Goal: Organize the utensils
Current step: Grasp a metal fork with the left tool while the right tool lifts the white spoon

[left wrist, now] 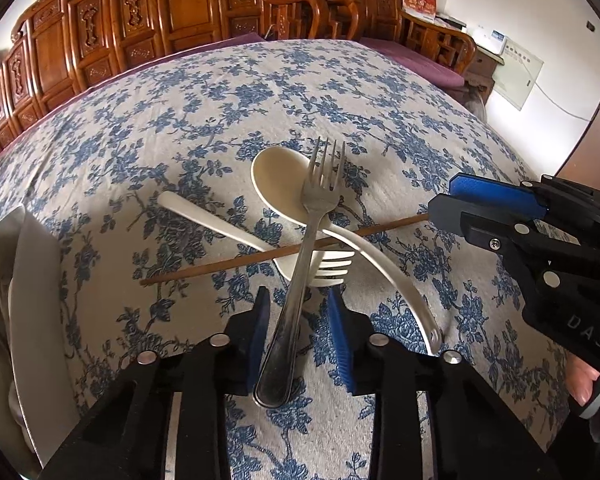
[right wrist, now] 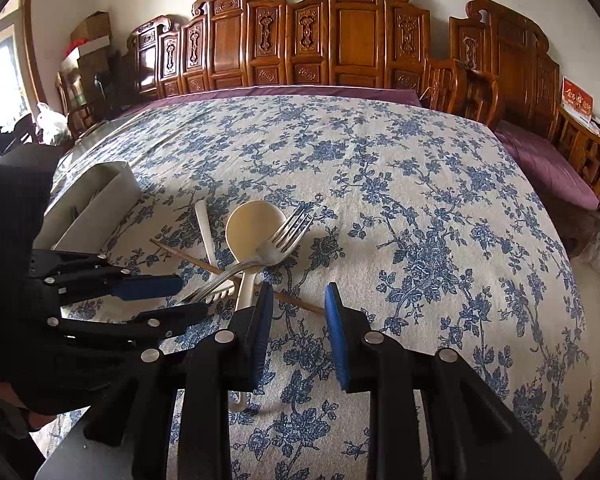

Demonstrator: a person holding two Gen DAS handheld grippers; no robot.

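The metal fork (left wrist: 305, 240) lies with its handle running back between the two blue pads of the left gripper (left wrist: 298, 294), its rounded end nearer the camera than the pads and its tines resting on the bowl of a cream spoon (left wrist: 274, 182). The jaws are narrowly parted and not clenched: the right pad stands clear of the handle, while the left pad sits just beside it, and whether it touches I cannot tell. The fork crosses over a single brown chopstick (left wrist: 220, 266) and a white plastic fork (left wrist: 334, 268), all heaped together on the blue-flowered tablecloth (left wrist: 180, 120). The right gripper (right wrist: 300, 316) is released too, with only cloth between its pads; the near tip of the chopstick lies just ahead of them, and the spoon's handle passes under its left finger, so the middle of that handle is hidden. In the left wrist view the chopstick's end meets the right gripper's fingertip, and contact is unclear. A white organizer tray (right wrist: 96, 204) stands to the left of the heap, cut off by the lens edge; what it contains is too dim to make out.
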